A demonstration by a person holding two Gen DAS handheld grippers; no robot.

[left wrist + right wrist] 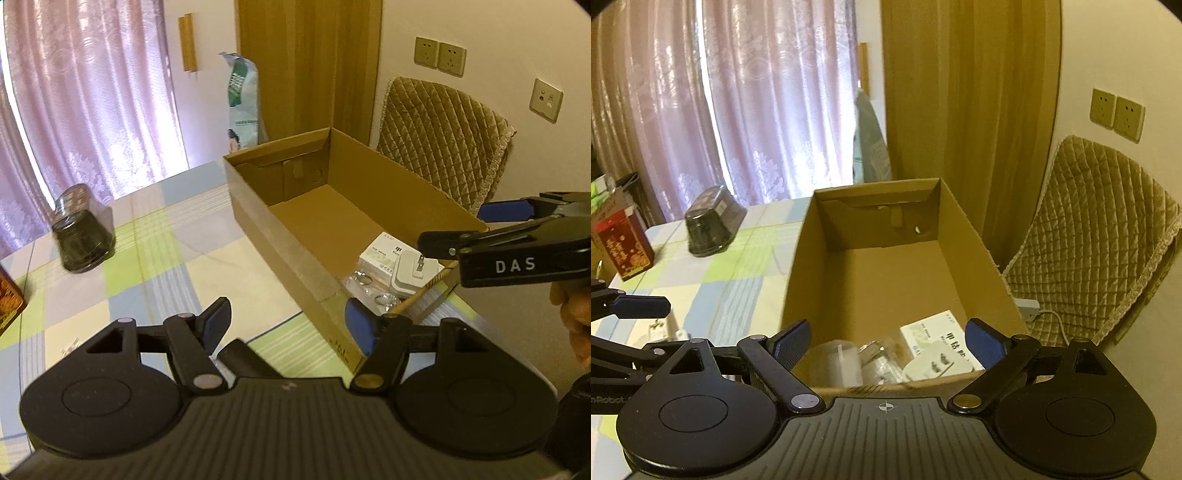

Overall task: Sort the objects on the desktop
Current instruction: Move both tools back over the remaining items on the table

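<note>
Both the left gripper point(286, 325) and the right gripper point(888, 341) are hovering with jaws spread wide, grasping nothing. The cardboard box point(864, 280) is sitting mid-frame on the checked tablecloth point(155, 258), holding a white charger point(410, 271) and a white carton point(929, 330) at its near end, while a dark jar point(83, 236) is lying at the left.

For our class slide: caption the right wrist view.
Open right claw above a cardboard box holding a white plug.
</note>
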